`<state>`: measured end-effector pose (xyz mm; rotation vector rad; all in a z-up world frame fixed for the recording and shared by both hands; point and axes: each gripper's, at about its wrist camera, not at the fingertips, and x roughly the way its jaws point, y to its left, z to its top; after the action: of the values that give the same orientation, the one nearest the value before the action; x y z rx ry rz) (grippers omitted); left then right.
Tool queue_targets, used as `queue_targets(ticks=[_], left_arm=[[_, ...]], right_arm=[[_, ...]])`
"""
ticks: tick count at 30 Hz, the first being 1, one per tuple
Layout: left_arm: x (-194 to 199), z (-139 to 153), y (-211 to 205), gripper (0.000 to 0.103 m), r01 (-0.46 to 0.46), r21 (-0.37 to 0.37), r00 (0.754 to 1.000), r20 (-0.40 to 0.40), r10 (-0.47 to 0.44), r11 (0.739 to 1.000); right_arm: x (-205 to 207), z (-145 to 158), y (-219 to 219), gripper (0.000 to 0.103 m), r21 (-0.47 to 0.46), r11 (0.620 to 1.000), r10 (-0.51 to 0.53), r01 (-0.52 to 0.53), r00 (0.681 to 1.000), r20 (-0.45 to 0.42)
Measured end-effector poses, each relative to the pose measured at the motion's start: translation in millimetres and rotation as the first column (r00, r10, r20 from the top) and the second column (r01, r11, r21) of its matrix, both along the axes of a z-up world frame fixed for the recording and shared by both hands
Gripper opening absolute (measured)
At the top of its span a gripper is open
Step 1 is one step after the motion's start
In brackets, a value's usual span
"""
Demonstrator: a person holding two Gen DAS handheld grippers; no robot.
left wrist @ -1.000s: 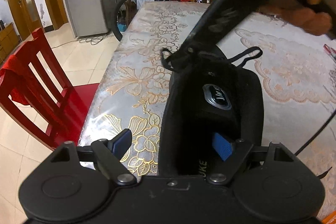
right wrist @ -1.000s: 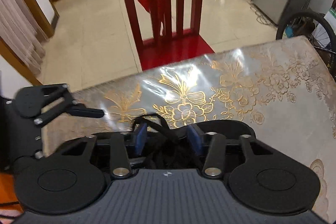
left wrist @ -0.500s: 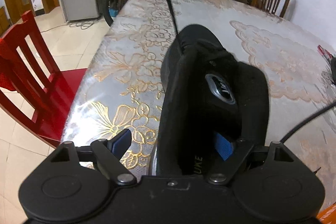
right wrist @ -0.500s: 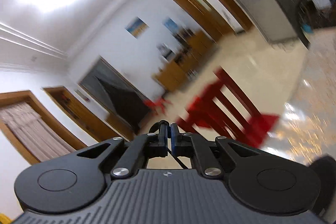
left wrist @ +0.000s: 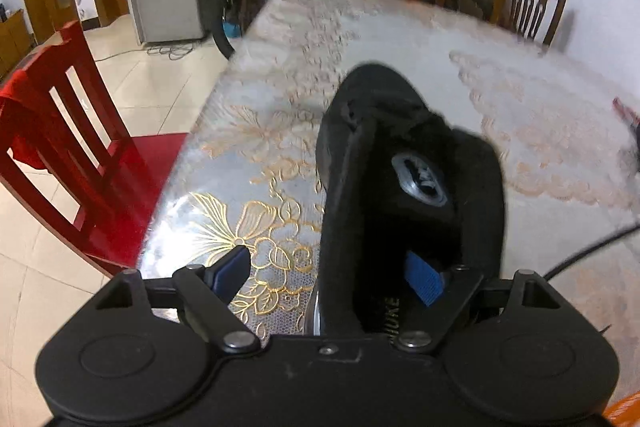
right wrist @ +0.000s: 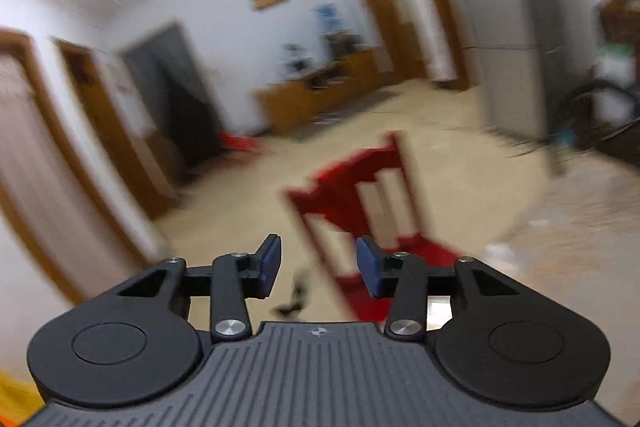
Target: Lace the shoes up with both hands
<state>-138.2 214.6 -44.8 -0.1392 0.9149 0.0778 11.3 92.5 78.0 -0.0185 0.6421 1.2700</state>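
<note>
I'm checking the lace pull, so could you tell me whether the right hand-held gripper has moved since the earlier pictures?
Yes. The right hand-held gripper swung upward: the red chair, earlier high in its view, now sits low, doorways above. Its jaws have just opened, nothing between them.

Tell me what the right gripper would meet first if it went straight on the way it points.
Probably the red chair: it lies just beyond the open right gripper, whose jaws have just been opening with nothing between them. The frame is blurred, so depth is uncertain.

Shoe (left wrist: 400,163) on table (left wrist: 520,99); chair (left wrist: 68,131) left.
</note>
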Motion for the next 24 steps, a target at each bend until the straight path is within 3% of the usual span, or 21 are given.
queue_targets(ticks=[4,10,16,17,19,22,24], left_arm=[[-12.1,13.8,12.7,0.082,-0.048,-0.055,0.999,0.016,0.049,0.997],[-22.6,25.5,13.2,0.082,-0.098,-0.023,0.995,0.011,0.098,0.995],[-27.1,27.8,-5.0,0.082,-0.067,0.020,0.998,-0.018,0.068,0.998],[-27.3,28.8,-9.0,0.082,-0.062,0.020,0.998,-0.014,0.062,0.998],[-25.4,29.9,-15.7,0.082,-0.050,0.022,0.999,-0.008,0.050,0.999],[-22.4,30.7,-24.1,0.082,-0.020,0.024,1.000,-0.004,0.020,1.000],[-18.1,30.6,-26.2,0.082,0.017,0.026,1.000,-0.001,-0.017,1.000]], right_arm=[[5.6,-35.7,-35.5,0.060,-0.115,0.971,-0.214,0.209,0.976,-0.035],[-16.1,-96.6,-107.9,0.060,-0.215,0.905,-0.407,0.368,0.896,-0.176],[-50.3,-117.2,-151.9,0.060,-0.363,0.870,-0.398,0.335,0.910,-0.114],[-56.4,-118.6,-158.8,0.056,-0.399,0.858,-0.401,0.324,0.907,-0.125],[-59.4,-130.4,-173.5,0.052,-0.464,0.837,-0.438,0.291,0.863,-0.250],[-69.3,-152.6,-199.0,0.052,-0.506,0.833,-0.479,0.223,0.748,-0.459],[-79.7,-156.6,-204.9,0.052,-0.538,0.821,-0.494,0.190,0.709,-0.504]])
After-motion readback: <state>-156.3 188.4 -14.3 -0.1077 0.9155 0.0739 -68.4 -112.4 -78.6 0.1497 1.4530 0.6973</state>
